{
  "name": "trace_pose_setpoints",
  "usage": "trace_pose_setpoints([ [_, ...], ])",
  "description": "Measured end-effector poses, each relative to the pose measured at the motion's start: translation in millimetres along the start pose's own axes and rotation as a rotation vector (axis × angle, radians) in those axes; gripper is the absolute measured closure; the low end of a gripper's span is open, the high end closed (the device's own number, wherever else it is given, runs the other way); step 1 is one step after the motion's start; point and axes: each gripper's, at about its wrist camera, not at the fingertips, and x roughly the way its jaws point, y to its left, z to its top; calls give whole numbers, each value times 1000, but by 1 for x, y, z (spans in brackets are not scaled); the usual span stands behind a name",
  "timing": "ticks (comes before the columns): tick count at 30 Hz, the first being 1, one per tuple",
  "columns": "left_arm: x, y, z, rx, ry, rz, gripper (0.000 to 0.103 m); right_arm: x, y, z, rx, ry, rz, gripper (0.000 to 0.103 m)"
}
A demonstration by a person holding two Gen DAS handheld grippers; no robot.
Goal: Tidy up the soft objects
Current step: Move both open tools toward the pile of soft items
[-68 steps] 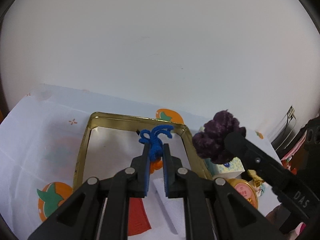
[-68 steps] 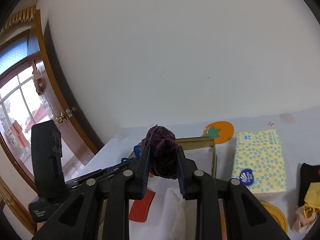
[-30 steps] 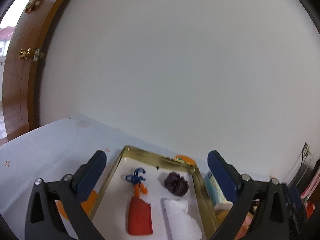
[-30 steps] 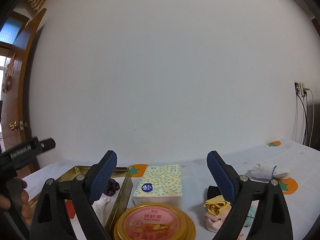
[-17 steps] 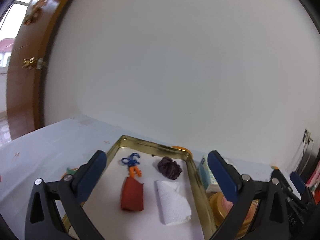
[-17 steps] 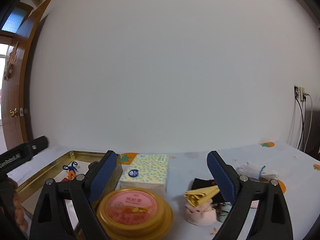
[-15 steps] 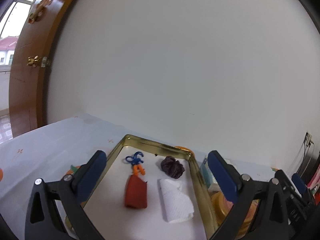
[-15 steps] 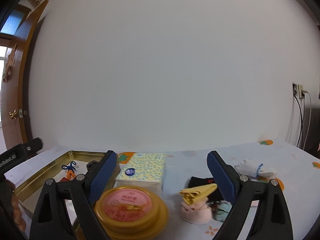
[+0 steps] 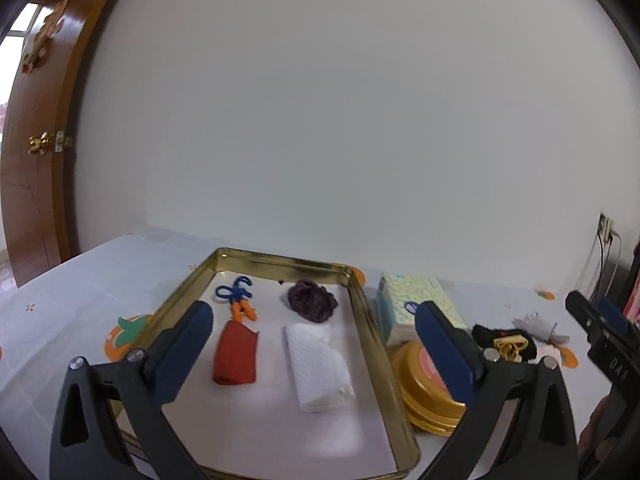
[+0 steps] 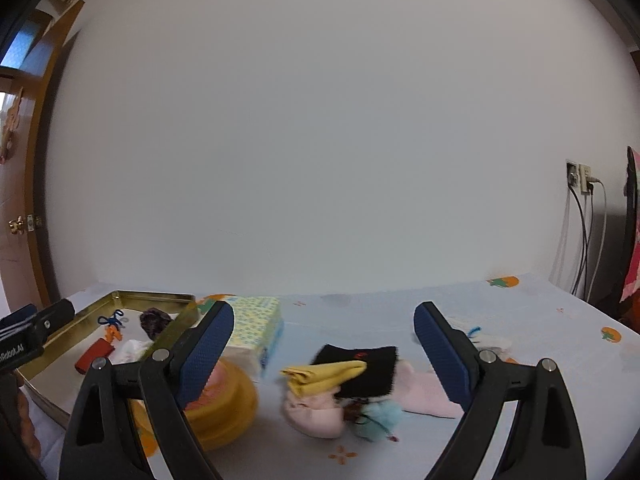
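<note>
I see the purple scrunchie (image 9: 313,306) lying in the gold tray (image 9: 370,344) near its far edge, beside the blue-and-orange cord (image 9: 239,300), with the red cloth (image 9: 235,354) and white cloth (image 9: 320,366) nearer me. My left gripper (image 9: 316,350) hangs over the tray, jaws wide apart and empty. My right gripper (image 10: 324,350), jaws likewise spread, faces the yellow cloth (image 10: 326,374) and black cloth (image 10: 366,370) piled right of the tissue pack (image 10: 254,326).

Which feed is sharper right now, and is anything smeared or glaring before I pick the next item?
Left wrist view: fairly sharp; the gold tray, purple scrunchie and white cloth read clearly, with only fisheye bending at the edges. Right wrist view: motion-blurred; the yellow cloth, tissue pack and round tin are smeared. No harsh glare in either; the light is soft and even.
</note>
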Motion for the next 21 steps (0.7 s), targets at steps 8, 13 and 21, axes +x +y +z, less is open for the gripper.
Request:
trace_pose_setpoints([
  [8,0,-31,-4,40,22,-46,1,-2,-37,0,8,21,-62,10],
  [13,3,-52,-9,60,44,-91,1,-4,-70,-1,55,43,-117,10],
  [21,3,-91,-15,118,65,-156,1,2,-99,-3,91,97,-158,10],
])
